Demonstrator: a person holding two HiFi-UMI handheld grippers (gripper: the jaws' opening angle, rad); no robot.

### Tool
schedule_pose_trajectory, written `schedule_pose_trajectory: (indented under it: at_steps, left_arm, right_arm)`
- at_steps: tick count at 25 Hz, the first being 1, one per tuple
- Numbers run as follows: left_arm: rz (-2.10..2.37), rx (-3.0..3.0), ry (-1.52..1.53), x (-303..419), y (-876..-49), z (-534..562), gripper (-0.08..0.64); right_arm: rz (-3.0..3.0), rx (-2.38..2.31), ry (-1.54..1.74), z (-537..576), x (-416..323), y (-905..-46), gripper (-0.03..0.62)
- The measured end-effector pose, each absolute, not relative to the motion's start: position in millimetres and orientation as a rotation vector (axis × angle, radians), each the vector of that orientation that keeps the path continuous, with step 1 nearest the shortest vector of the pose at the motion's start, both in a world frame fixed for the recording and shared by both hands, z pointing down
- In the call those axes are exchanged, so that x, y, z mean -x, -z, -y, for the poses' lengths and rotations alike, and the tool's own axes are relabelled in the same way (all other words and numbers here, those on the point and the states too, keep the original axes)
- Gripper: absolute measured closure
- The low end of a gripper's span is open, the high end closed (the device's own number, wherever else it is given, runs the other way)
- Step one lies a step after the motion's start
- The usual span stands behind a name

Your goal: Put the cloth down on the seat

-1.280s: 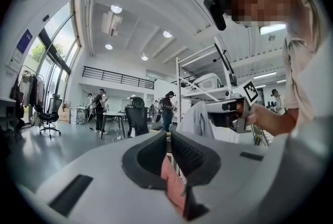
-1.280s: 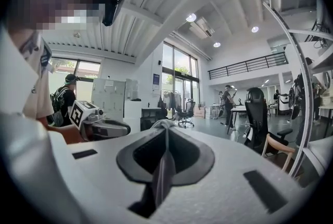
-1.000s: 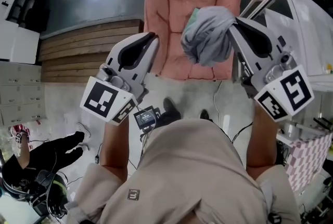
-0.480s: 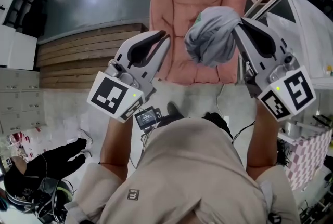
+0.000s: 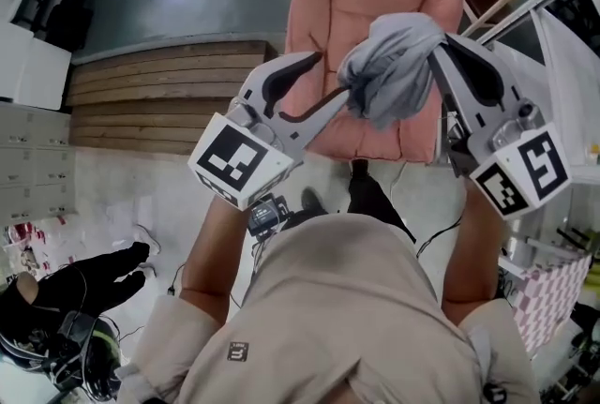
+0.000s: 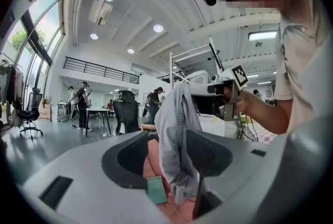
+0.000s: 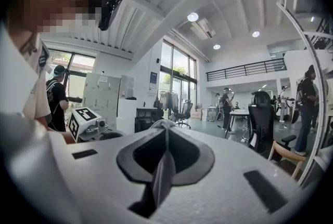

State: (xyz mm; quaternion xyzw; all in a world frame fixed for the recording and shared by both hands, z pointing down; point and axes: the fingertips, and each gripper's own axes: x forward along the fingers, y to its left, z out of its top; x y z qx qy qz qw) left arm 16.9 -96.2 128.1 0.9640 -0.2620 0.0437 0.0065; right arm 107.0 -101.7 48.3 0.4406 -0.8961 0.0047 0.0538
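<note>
Head view with both gripper views. The cloth (image 5: 389, 74) is a soft grey fabric, gathered into a loose, rounded bundle with deep folds and a drooping lower hem. It hangs in the air above the right half of the seat (image 5: 352, 8), a pink padded cushion with stitched panels, and does not rest on it. The right gripper (image 5: 441, 46) is clenched on a thin fold at the cloth's top right edge; in its own view a narrow grey strip runs between the closed jaws. The left gripper (image 5: 332, 74), just left of the bundle, has released: its jaws have just been opening and stand apart, with the cloth hanging in the gap, unpressed by either pad. A small teal label (image 6: 156, 189) shows beside the cloth's lower edge.
</note>
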Motion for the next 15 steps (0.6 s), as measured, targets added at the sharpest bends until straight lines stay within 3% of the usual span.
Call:
schedule_pose_trajectory:
  at_steps: [4, 10, 12, 15]
  left_arm:
    - [0.794, -3.063, -0.225, -30.8, -146.3, 99.3, 0.277]
    - [0.923, -3.046, -0.333, -35.9, -165.5, 125.5, 0.273]
    - [0.971, -3.02, -0.336, -39.7, -170.6, 140.6, 0.315]
    - [1.063, -2.98, -0.287, -35.2, -169.6, 161.2, 0.463]
  right_arm:
    - [2.768, -1.266, -0.013, 117.0, -97.4, -53.1, 0.58]
    - [2.824, -1.158, 0.004, 139.9, -84.4, -51.3, 0.58]
    - [2.83, -1.136, -0.003, 150.1, -89.7, -55.2, 0.58]
    - [2.832, -1.112, -0.017, 168.4, -95.3, -60.9, 0.58]
